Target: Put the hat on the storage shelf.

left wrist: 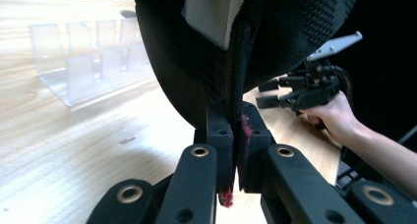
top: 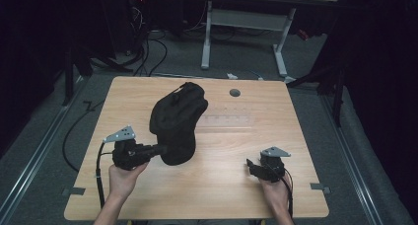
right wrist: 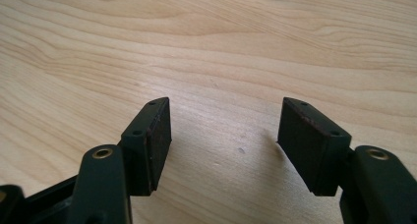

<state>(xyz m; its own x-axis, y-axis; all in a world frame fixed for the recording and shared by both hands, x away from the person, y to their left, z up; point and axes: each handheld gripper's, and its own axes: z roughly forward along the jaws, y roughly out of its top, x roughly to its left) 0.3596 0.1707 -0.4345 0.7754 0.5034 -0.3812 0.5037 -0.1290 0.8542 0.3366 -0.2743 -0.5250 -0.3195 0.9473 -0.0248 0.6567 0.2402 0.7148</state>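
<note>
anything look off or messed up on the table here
Nothing is spilled or broken. The one odd sight is the black bag: it hangs crumpled, pinched by its edge in the shut left gripper. The right gripper is open over bare table. The clear plastic rack sits upright.

Dim room: wooden table point(top: 207, 195), grey floor point(top: 236, 57), white-legged desk point(top: 246, 18) behind.

Left gripper point(top: 158, 149) clamped tight; right gripper point(right wrist: 223, 138) spread wide, low.
</note>
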